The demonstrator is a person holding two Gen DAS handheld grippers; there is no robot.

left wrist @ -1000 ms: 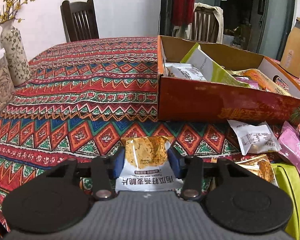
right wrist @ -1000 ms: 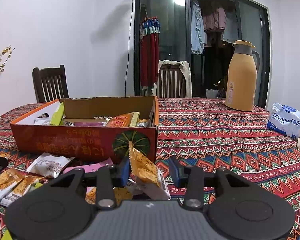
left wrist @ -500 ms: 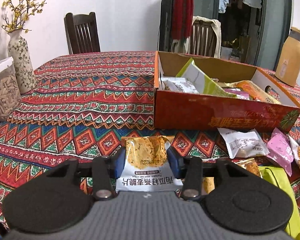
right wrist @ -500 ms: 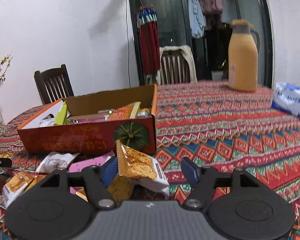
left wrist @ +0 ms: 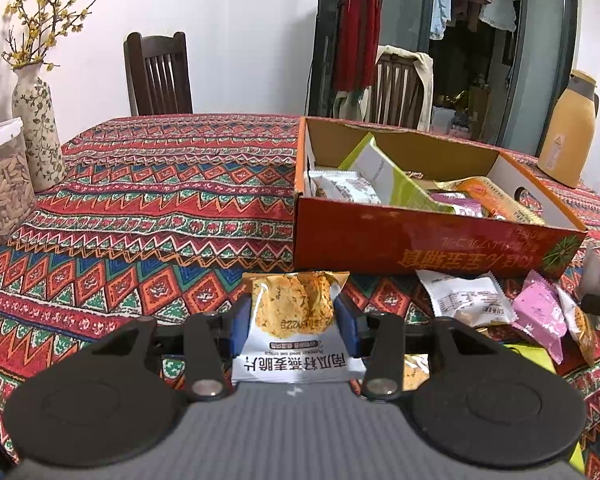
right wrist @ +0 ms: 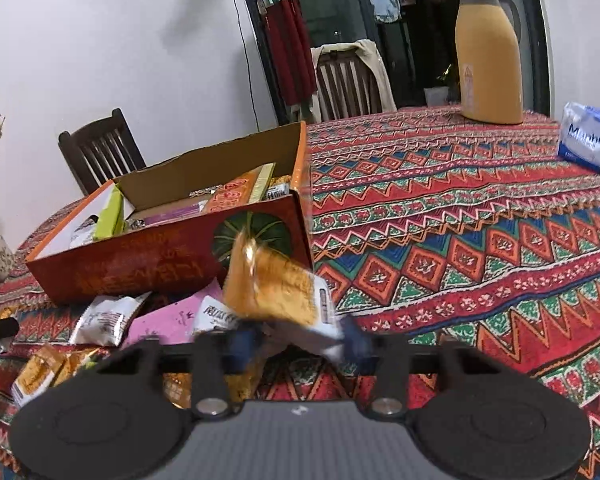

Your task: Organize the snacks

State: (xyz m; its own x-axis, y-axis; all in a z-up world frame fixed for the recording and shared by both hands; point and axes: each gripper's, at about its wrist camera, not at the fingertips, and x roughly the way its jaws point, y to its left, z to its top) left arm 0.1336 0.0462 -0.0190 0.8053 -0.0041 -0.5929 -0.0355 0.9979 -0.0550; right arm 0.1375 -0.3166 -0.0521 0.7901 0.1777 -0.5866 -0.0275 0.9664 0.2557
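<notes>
My left gripper (left wrist: 292, 316) is shut on a white and orange oat crisp packet (left wrist: 296, 304), held above the patterned tablecloth in front of the orange cardboard box (left wrist: 420, 236). The box holds several snack packets. My right gripper (right wrist: 300, 340) has its jaws closing on a blurred orange snack packet (right wrist: 272, 292) that stands tilted between the pads, near the box's right front corner (right wrist: 140, 256). Loose packets lie before the box: a white one (left wrist: 464, 300) and a pink one (left wrist: 540, 316), seen again as the white packet (right wrist: 104, 316) and pink packet (right wrist: 168, 320).
A flowered vase (left wrist: 36, 120) and a jar of seeds (left wrist: 2, 192) stand at the left table edge. A yellow thermos (right wrist: 488, 52) and a tissue pack (right wrist: 592, 140) sit at the far right. Wooden chairs (left wrist: 158, 76) stand behind the table.
The right jaws swung wide and came back in on the orange packet, which tipped over to the left as the view rolled. The left gripper rose a little with its packet.
</notes>
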